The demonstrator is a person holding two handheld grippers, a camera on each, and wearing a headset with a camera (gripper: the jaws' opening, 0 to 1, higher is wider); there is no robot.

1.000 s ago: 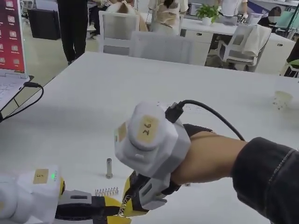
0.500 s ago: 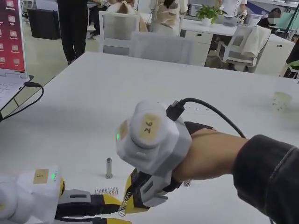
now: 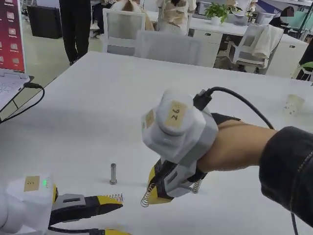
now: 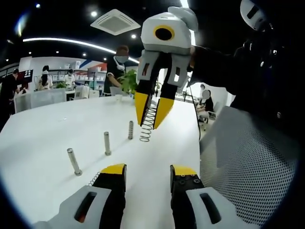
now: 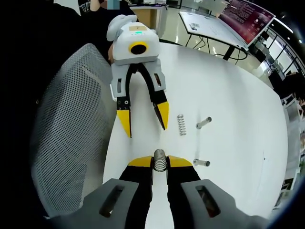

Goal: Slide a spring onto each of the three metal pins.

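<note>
An open-plan office. An open laptop (image 3: 10, 49) sits beside a large white table (image 3: 88, 98). Office chairs (image 3: 168, 48) stand beyond it, with more desks (image 3: 220, 30), a potted plant (image 3: 216, 11) and people standing (image 3: 76, 24). Overhead are a ceiling air-conditioning vent (image 4: 116, 21) and strip lights (image 4: 71, 42).

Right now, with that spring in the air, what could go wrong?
1. The right gripper pinches the spring near one end; the rest hangs tilted and free, so it may miss a pin or pop out.
2. The loose spring lies by the open left gripper, which could nudge it away.
</note>
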